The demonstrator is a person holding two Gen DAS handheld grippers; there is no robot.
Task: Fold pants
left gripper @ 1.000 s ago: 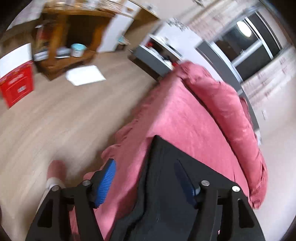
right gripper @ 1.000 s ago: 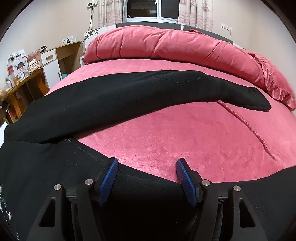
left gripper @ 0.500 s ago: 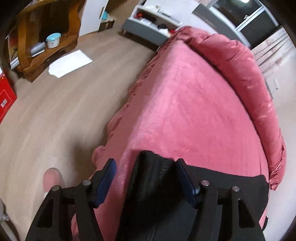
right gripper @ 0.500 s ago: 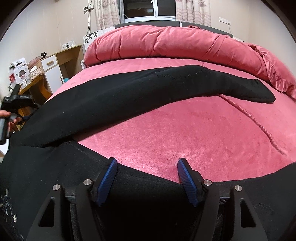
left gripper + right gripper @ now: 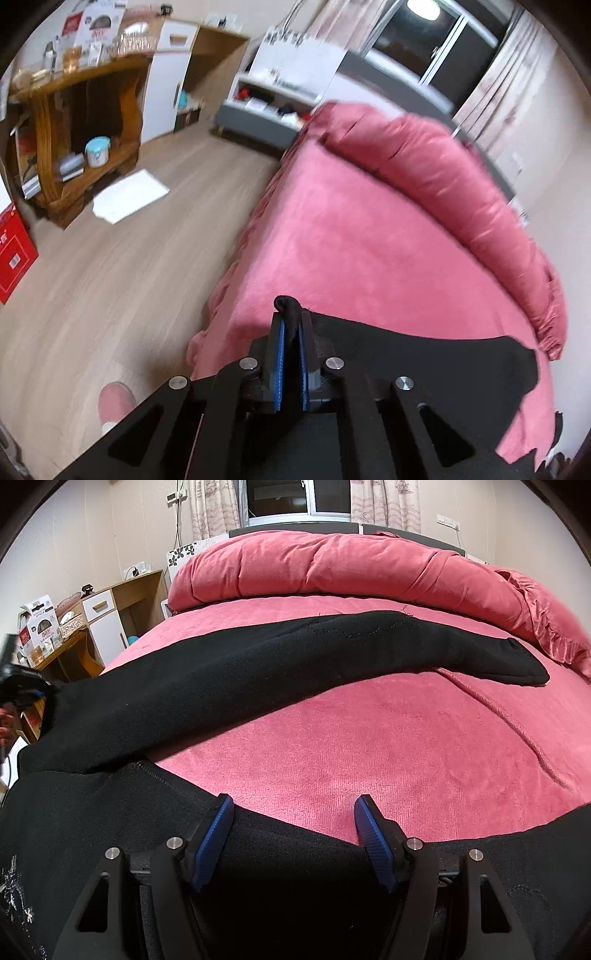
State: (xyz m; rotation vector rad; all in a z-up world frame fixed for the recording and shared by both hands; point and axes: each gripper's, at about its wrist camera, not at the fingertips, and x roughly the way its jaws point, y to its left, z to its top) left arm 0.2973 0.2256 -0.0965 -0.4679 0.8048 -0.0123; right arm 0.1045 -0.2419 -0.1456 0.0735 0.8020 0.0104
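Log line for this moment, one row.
left gripper: shut on pants | right gripper: open over pants | bed: pants spread

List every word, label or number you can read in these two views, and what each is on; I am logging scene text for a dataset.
No text reads with certainty.
White printed box on the wooden desk: lettering too small to read.
Red carton on the floor: a label patch, blurred.
Posters and boxes on top of the wooden shelf unit: red and dark print, blurred.
Black pants: a pale embroidered motif, no letters.
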